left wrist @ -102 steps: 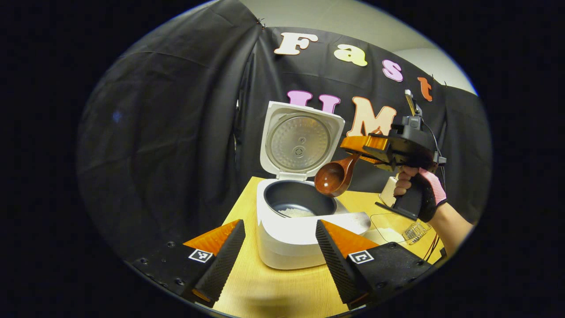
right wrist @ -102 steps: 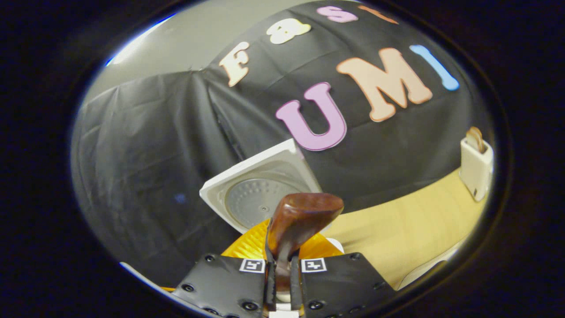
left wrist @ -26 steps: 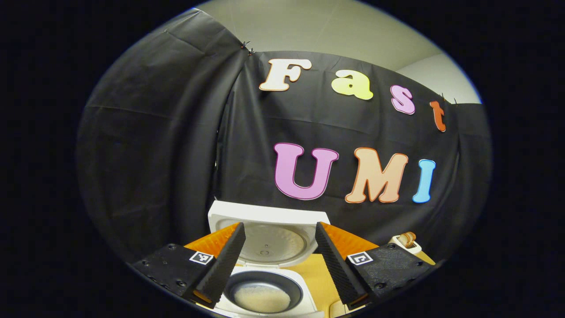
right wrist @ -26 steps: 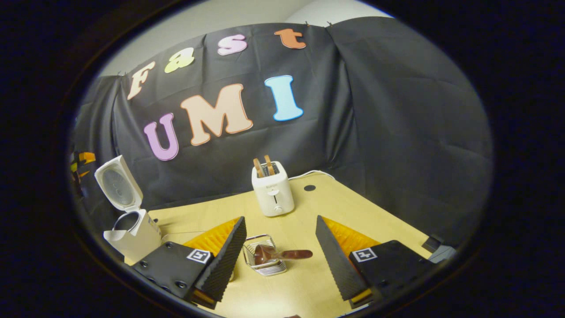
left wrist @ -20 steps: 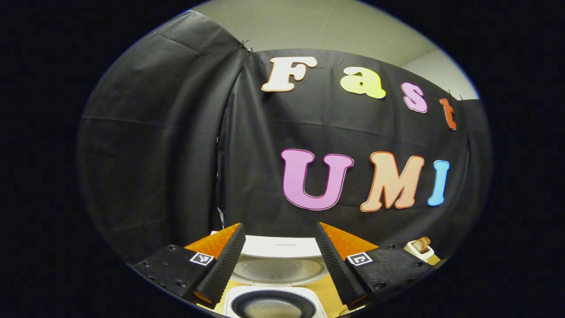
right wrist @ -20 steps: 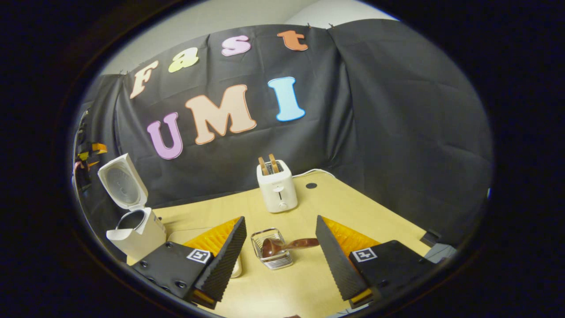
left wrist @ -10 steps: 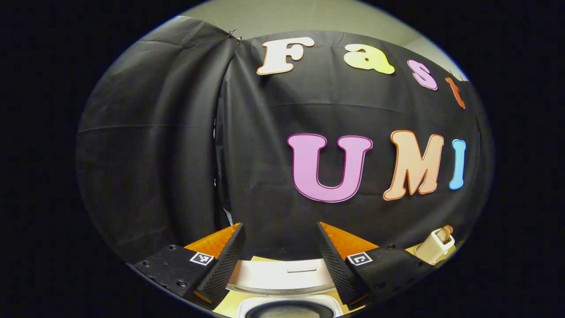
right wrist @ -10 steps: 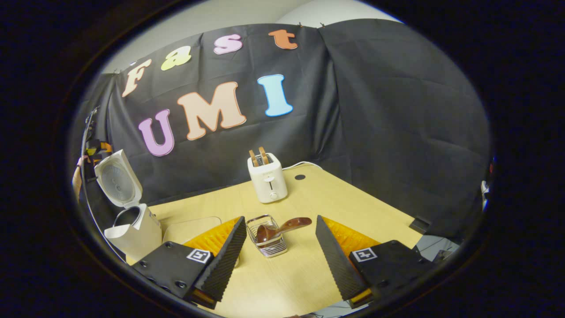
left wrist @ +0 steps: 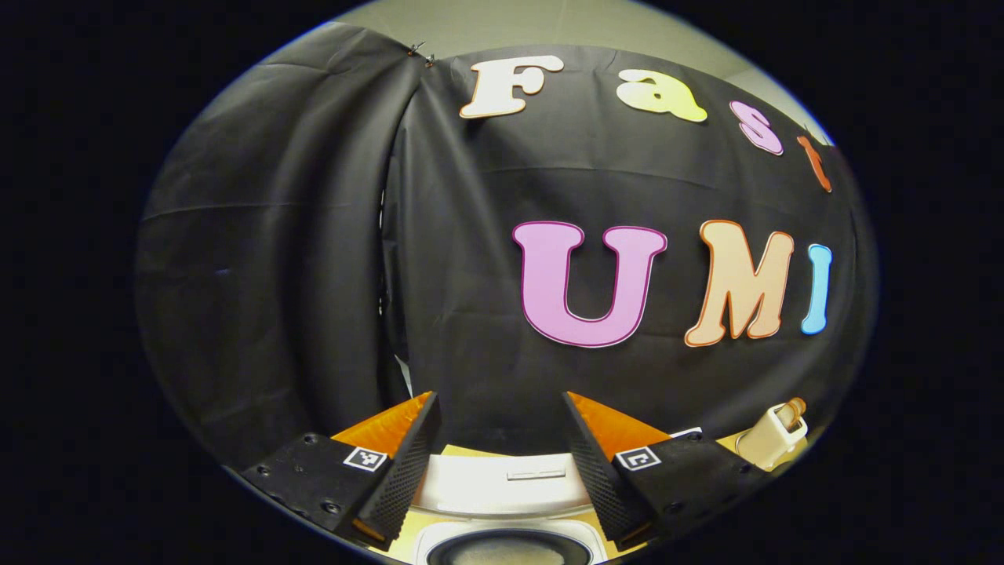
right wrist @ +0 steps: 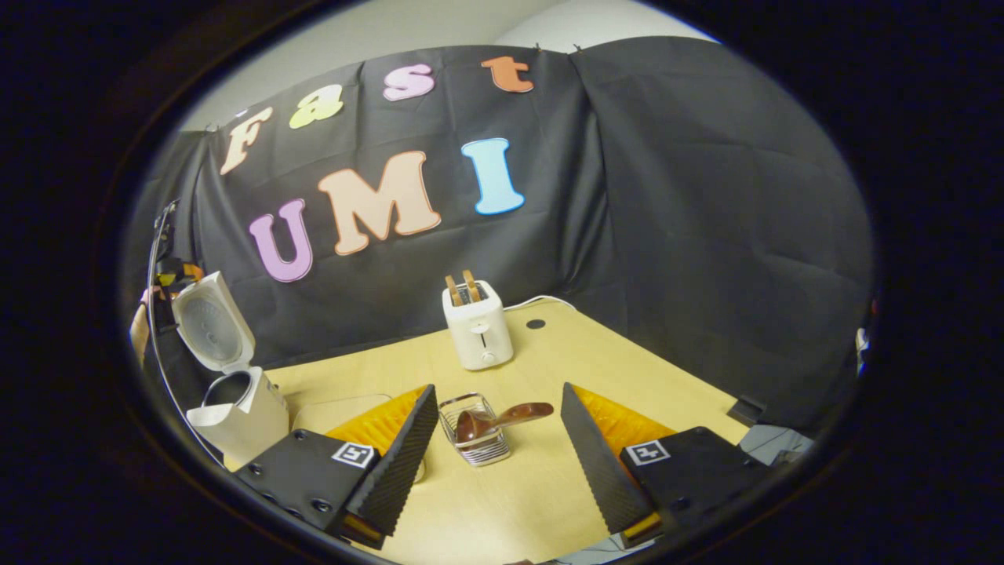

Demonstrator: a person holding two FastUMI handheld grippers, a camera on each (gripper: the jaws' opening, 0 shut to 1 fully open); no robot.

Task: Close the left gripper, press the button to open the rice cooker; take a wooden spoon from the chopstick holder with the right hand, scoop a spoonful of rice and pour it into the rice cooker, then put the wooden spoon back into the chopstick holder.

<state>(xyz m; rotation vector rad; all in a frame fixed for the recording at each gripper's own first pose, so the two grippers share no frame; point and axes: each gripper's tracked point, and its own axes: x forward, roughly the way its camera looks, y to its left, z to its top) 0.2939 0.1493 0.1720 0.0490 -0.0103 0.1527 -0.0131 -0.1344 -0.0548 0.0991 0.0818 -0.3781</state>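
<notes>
The wooden spoon [right wrist: 496, 417] lies in the chopstick holder [right wrist: 473, 443], bowl down inside the wire basket and handle projecting over the rim toward the right of the right gripper view. Judged from its look, the spoon is a rigid, light, lacquered piece: it will not flex, but the glossy finish may slip under a weak pinch. The handle is the place to take hold, near its middle, with the flat sides against the pads; the bowl is too rounded to clamp securely. The chopstick holder is a light wire frame and would probably shift if the spoon were pushed sideways against it.

The right tongs [right wrist: 499, 447] stand wide apart and hold nothing, with the holder between their fingers and beyond the tips. The holder rests on the worktop [right wrist: 612, 361], with a white toaster [right wrist: 477, 324] farther back and the rice cooker [right wrist: 235, 408] at the left, its lid raised.

In the left gripper view, the left tongs [left wrist: 499, 459] are also spread apart and empty, above the rice cooker, whose open pot [left wrist: 506, 549] shows pale contents, apparently rice. The raised lid [left wrist: 502, 482] lies between the fingers.

With the spoon in the holder and rice in the pot, the task appears complete
</notes>
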